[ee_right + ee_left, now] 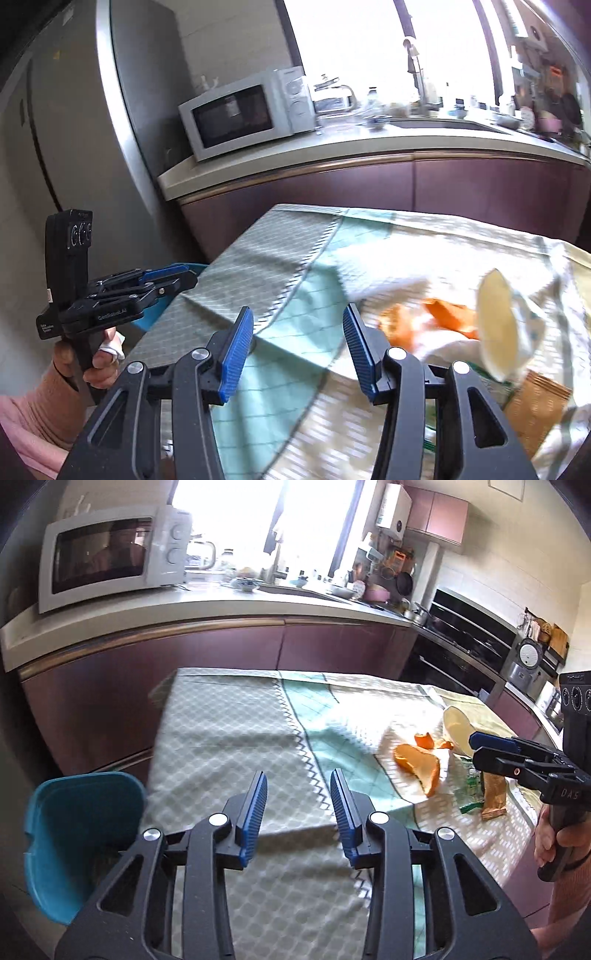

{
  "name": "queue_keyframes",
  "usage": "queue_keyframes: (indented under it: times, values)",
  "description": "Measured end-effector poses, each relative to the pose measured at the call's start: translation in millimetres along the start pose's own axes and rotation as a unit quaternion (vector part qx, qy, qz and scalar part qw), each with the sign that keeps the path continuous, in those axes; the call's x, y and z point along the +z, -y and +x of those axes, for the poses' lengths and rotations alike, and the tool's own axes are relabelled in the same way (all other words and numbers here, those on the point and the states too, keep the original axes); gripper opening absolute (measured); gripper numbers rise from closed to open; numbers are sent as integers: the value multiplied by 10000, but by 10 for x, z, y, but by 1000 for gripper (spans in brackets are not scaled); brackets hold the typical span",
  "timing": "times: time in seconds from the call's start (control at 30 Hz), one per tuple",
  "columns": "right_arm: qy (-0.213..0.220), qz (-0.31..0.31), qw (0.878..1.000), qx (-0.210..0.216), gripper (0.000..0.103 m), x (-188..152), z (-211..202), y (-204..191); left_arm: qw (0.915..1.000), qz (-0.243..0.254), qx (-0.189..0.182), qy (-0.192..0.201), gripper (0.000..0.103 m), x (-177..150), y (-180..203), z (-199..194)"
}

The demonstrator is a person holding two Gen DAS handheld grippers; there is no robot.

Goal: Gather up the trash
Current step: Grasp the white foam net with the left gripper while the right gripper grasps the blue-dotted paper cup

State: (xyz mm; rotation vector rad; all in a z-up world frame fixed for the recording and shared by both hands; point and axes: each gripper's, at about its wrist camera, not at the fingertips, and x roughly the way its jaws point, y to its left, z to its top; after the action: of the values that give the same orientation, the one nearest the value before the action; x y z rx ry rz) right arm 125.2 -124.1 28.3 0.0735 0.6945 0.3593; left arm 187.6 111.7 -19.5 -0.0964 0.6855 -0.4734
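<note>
Trash lies clustered at the right end of the cloth-covered table [229, 738]: two pieces of orange peel [419, 766], a tipped paper cup [458, 734] with its pale inside showing, a brown snack wrapper [493, 794] and a scrap of green packaging [471, 788] beside it. A teal bin [74, 834] stands off the table's left edge, well apart from the pile.

Both grippers hover above the cloth and carry nothing. The left gripper [298, 805] has its jaws spread partway over bare cloth, near the bin. The right gripper [298, 343] also has its jaws parted with nothing between them, and it points toward the pile; in the left wrist view it sits just above the cup and wrapper.

Everything here looks light. The peel is soft and curled, likely a little slick on its inner face, so a pinch across a raised edge should hold better than pressing down on a flat part. The cup is thin and will crush easily; its rim wall seems the surest place to grip. The wrapper is flimsy and smooth, lying nearly flat, so its lifted end is the likely spot. The loose cloth could get caught in a low pinch.
</note>
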Motion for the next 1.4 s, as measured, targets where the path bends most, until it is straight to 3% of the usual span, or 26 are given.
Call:
queue_keyframes:
  times: [0.13, 0.3, 0.5, 0.73, 0.83, 0.93, 1.07, 1.2, 1.4]
  values:
    - [167, 275, 9982, -514, 49, -43, -208, 455, 9994, 69, -252, -231, 35, 94, 315, 332]
    - [133, 465, 9947, -905, 49, -98, -165, 818, 9978, 100, -421, -505, 38, 219, 601, 727]
    - [-38, 360, 9931, -1120, 49, -114, 31, 917, 9954, 116, -455, -837, 44, 324, 856, 1168]
    - [-169, 233, 9896, -1407, 47, -108, 131, 987, 9926, -116, -370, -1147, 45, 372, 809, 1516]
    - [-221, 230, 9884, -1487, 40, -122, 142, 1033, 9914, -210, -359, -1238, 45, 383, 780, 1633]
    - [-248, 273, 9880, -1502, 31, -141, 132, 1092, 9894, -355, -420, -1346, 40, 386, 758, 1762]
    - [-253, 333, 9879, -1495, 19, -165, 85, 1165, 9861, -525, -578, -1464, 19, 364, 738, 1878]
    - [-155, 410, 9880, -1478, 12, -173, 4, 1221, 9860, -572, -624, -1437, 7, 351, 762, 1940]
    - [154, 499, 9883, -1435, 7, -127, -166, 1256, 9885, -527, -642, -1266, 3, 382, 789, 1839]
